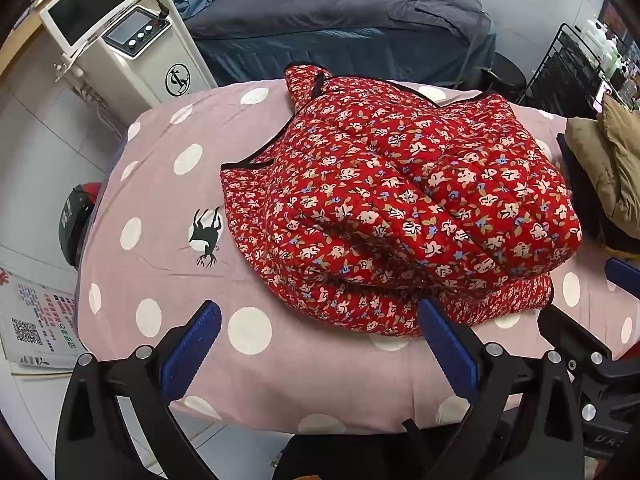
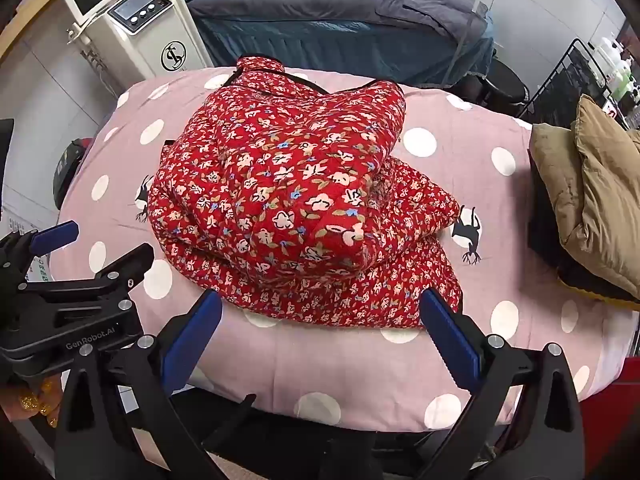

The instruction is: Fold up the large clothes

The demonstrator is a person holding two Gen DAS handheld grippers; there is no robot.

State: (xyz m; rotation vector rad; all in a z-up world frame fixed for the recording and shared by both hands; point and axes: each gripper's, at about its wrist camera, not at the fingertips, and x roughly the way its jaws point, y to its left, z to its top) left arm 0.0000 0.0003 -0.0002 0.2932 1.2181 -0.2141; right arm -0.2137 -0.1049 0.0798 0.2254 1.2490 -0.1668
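A red quilted floral jacket (image 1: 400, 204) lies folded in a thick bundle on a table covered by a pink polka-dot sheet (image 1: 168, 184). It also shows in the right wrist view (image 2: 288, 204). My left gripper (image 1: 320, 312) is open and empty, just short of the jacket's near edge, its right blue fingertip at the hem. My right gripper (image 2: 320, 304) is open and empty, its fingers on either side of the jacket's near edge without holding it. The left gripper (image 2: 60, 252) appears at the left of the right wrist view.
A tan padded garment (image 2: 596, 208) lies on a dark stack at the table's right edge. A white machine with a screen (image 1: 128, 40) stands behind on the left. A dark-covered bed (image 1: 340, 20) is behind the table. A black wire rack (image 1: 568, 64) stands far right.
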